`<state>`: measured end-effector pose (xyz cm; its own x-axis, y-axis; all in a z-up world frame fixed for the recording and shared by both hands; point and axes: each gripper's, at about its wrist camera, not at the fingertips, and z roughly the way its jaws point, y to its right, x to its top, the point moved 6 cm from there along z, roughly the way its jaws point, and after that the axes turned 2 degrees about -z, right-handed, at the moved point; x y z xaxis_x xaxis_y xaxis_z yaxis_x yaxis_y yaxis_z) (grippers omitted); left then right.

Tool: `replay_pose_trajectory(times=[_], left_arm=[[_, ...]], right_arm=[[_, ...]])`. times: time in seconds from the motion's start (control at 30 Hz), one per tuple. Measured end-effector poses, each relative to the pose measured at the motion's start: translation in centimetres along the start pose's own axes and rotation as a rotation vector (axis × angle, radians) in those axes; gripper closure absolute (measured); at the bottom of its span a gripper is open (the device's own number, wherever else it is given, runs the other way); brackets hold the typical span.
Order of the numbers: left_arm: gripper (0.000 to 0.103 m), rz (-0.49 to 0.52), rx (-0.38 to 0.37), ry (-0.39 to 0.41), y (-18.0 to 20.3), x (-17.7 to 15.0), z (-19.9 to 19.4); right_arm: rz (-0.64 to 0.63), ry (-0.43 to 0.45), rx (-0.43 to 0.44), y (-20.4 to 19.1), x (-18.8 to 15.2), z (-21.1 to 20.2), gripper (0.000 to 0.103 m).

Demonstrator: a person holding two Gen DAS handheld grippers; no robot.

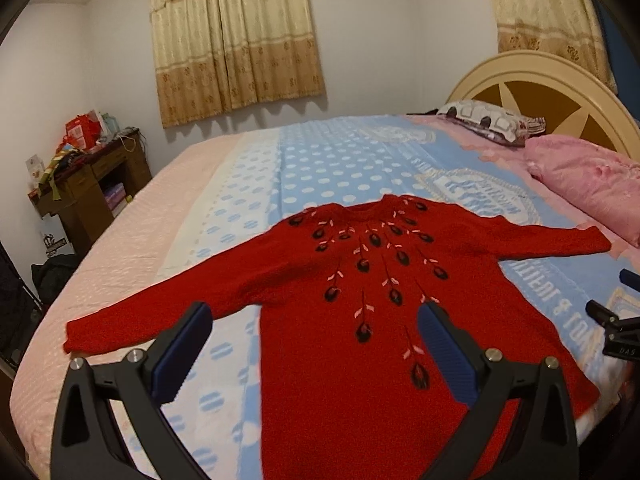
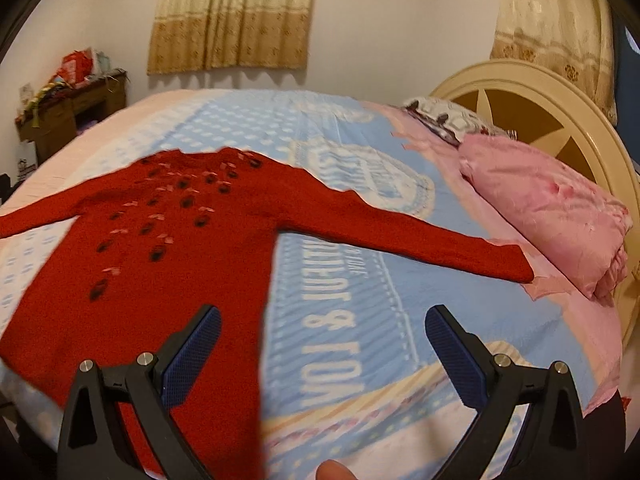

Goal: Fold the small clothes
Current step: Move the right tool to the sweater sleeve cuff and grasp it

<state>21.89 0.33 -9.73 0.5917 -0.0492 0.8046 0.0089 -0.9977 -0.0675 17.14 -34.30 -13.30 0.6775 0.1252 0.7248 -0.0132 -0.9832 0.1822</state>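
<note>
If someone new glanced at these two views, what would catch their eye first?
First the red sweater, spread flat with both sleeves out on the blue patterned bedspread. Next the open left gripper and right gripper above its hem end. Then the pink pillow by the cream headboard.

Bed (image 1: 132, 240), red sweater (image 1: 352, 320), perhaps two pillows (image 1: 592, 188)

White lettering is printed on the blue blanket (image 2: 340, 320), beside the red sweater (image 2: 160, 240); it is seen upside down. An "&" and fragments like "TON" and "ALENT" are made out, the full words not readable. A round crest (image 2: 384, 184) with small illegible lettering is printed above the sweater's sleeve. "DAS" is read on a black clamp (image 1: 622, 346) right of the sweater.
</note>
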Motion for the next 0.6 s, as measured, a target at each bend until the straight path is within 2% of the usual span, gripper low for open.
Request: replay_pose_trajectory(times=[0.13,0.27,0.43,0.6], left_arm=[[0.0,0.006,-0.001,-0.032,0.6,0.5,3.2],[0.0,0.008,-0.011,-0.061,0.9,1.0,6.2],[0.0,-0.001,-0.019,-0.109,1.0,0.8,10.3],[0.0,-0.007,0.005,-0.122,-0.1,0.9,12.6]], right_arm=[[0.031,-0.035,-0.033,2.6,0.8,3.1,0.001],[0.104,-0.084,-0.018,5.6,1.1,6.1,0.001],[0.155,-0.133,-0.088,10.2,1.1,9.0,0.001],[0.285,-0.177,-0.154,17.1,0.8,10.8,0.001]])
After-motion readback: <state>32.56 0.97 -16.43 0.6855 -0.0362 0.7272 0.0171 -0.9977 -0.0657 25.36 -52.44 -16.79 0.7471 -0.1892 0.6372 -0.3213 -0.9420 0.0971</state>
